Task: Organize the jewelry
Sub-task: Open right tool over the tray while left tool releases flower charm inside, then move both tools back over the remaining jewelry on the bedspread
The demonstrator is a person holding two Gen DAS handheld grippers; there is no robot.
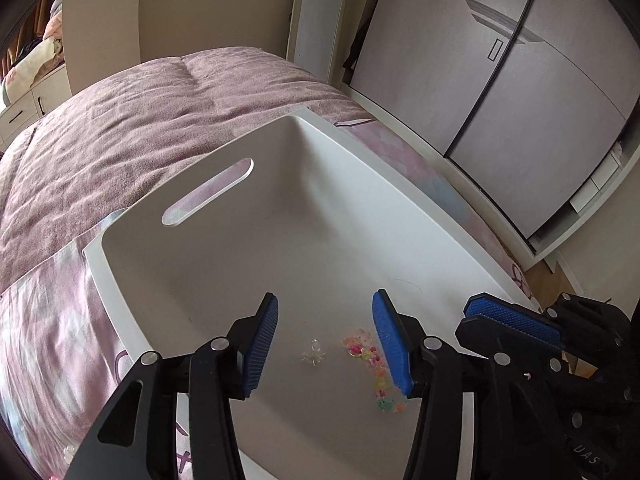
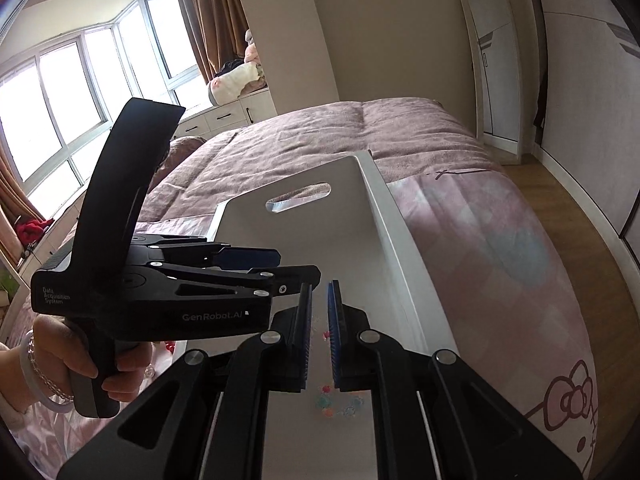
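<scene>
Hovering left hand-held gripper [image 1: 325, 344] wide open, beaded bracelet [image 1: 374, 364] below (untouched)

— Where does the jewelry lie?
— On the white tray [image 1: 192, 280]: a clear crystal charm [image 1: 314, 354], and just beside it a loose string of colourful beads [image 1: 374, 364], flat.

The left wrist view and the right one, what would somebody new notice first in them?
A big white tray with a slot handle lies on the pink bed and fills the left wrist view. On its floor, a strand of colourful beads lies beside a small clear charm, between the open fingers of the left hand-held gripper. In the right wrist view, the right hand-held gripper hangs over the beads, nearly closed.
</scene>
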